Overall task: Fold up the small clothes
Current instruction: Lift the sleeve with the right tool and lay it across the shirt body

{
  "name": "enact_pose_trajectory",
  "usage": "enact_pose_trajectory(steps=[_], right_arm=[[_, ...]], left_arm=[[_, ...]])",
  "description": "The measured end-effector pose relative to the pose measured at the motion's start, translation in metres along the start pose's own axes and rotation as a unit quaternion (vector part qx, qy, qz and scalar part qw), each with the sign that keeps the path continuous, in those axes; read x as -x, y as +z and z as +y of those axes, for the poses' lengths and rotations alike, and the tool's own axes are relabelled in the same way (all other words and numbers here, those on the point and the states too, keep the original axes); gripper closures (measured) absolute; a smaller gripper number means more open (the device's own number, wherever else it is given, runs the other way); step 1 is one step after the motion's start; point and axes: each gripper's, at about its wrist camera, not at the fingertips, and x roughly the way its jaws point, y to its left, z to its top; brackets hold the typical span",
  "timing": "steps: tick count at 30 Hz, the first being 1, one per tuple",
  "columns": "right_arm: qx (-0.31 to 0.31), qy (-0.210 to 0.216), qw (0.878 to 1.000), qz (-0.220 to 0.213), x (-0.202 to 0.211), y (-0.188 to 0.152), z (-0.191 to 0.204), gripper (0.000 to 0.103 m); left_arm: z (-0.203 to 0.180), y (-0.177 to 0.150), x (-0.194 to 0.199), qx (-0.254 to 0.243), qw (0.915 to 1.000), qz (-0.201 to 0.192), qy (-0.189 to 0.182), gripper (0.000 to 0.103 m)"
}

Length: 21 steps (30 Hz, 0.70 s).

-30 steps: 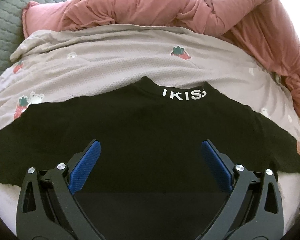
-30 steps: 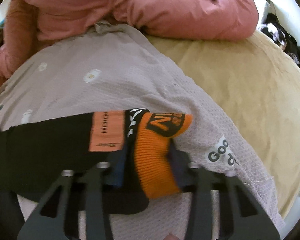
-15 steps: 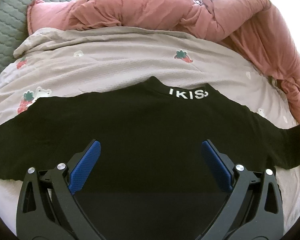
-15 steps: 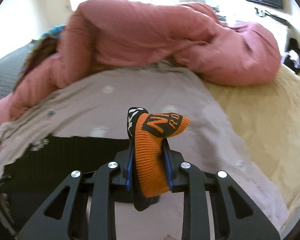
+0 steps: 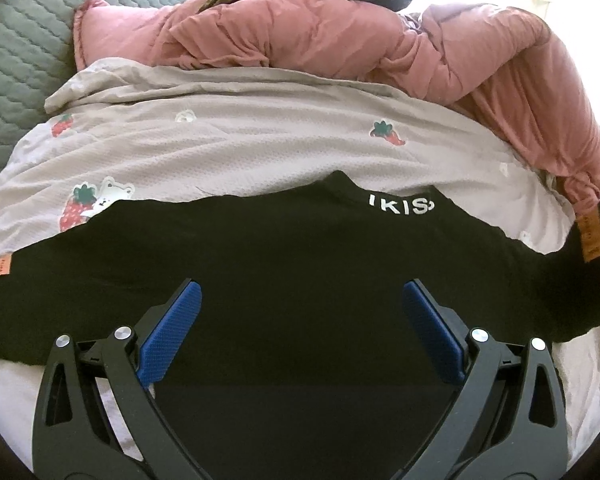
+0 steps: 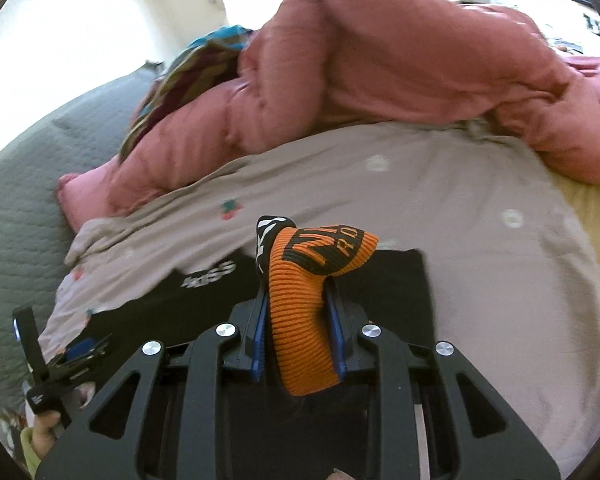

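A black long-sleeved top (image 5: 300, 264) with white collar lettering lies spread on a grey strawberry-print sheet (image 5: 240, 140). My left gripper (image 5: 300, 296) is open and empty, hovering over the top's lower body. My right gripper (image 6: 296, 300) is shut on the top's orange ribbed cuff (image 6: 308, 312) and holds that sleeve lifted above the black body (image 6: 380, 276). The raised sleeve with its orange patch (image 5: 590, 240) shows at the right edge of the left wrist view. The left gripper (image 6: 76, 354) appears at the lower left of the right wrist view.
A bunched pink duvet (image 5: 380, 40) lies along the far side of the sheet. A grey quilted cover (image 5: 16, 60) is at the left. A tan blanket (image 6: 596, 216) is at the right of the bed.
My right gripper has lifted the orange cuff off the sheet and carried it up and left over the top's body. My left gripper stayed open, drifting slightly back.
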Motion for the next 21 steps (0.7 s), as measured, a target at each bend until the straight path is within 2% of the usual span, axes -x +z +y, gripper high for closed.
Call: enact_pose_trajectory(steps=[5, 8, 15, 18, 21], right_arm=[[0.02, 0.036, 0.999, 0.016, -0.021, -0.005, 0.043, 0.079], [0.033, 0.059, 0.997, 0.032, -0.036, -0.009, 0.069, 0.079], [0.047, 0.093, 0.993, 0.058, -0.063, -0.018, 0.11, 0.079], [0.054, 0.101, 0.991, 0.065, -0.07, -0.022, 0.123, 0.075], [0.053, 0.114, 0.99, 0.068, -0.074, -0.025, 0.13, 0.065]], left_arm=[[0.015, 0.003, 0.002, 0.019, 0.9996, 0.001, -0.019, 0.008], [0.027, 0.005, 0.004, 0.033, 0.9984, 0.006, -0.045, 0.008], [0.043, 0.009, 0.004, 0.049, 0.9973, 0.012, -0.053, 0.008], [0.047, 0.008, 0.002, 0.055, 0.9966, 0.016, -0.06, 0.008], [0.052, 0.008, -0.001, 0.06, 0.9956, 0.024, -0.068, 0.008]])
